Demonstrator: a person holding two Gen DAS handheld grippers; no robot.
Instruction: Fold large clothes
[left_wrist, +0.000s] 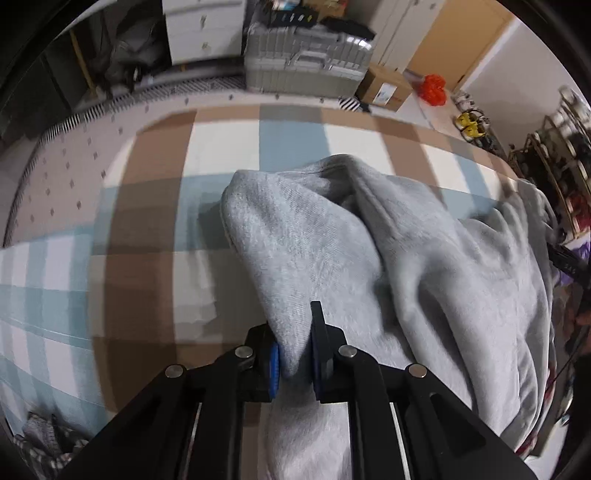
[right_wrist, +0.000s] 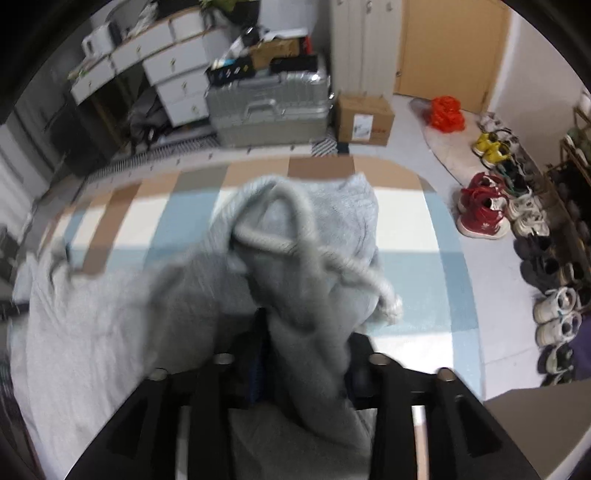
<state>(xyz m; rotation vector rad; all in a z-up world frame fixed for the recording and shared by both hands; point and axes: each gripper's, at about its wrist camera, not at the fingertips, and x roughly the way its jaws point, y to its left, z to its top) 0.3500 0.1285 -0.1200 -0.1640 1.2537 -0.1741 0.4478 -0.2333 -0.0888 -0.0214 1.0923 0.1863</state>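
Your left tool (left_wrist: 295, 354) is clamped on a fold of the grey sweatshirt (left_wrist: 369, 240), which spreads ahead and to its right over the checked bed cover (left_wrist: 147, 192); your right tool (right_wrist: 306, 354) stands apart, the sweatshirt's hood (right_wrist: 295, 221) and drawcord (right_wrist: 354, 269) bunched between its fingers.

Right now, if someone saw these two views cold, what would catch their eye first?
The big grey sweatshirt heaped across the checked bedcover fills both views. The left gripper is pinched shut on a fold of it at the near edge, while the right gripper stands open with cloth bunched between its fingers and a thick grey drawstring looping above. Beyond the bed, a silver suitcase and a row of shoes stand out.
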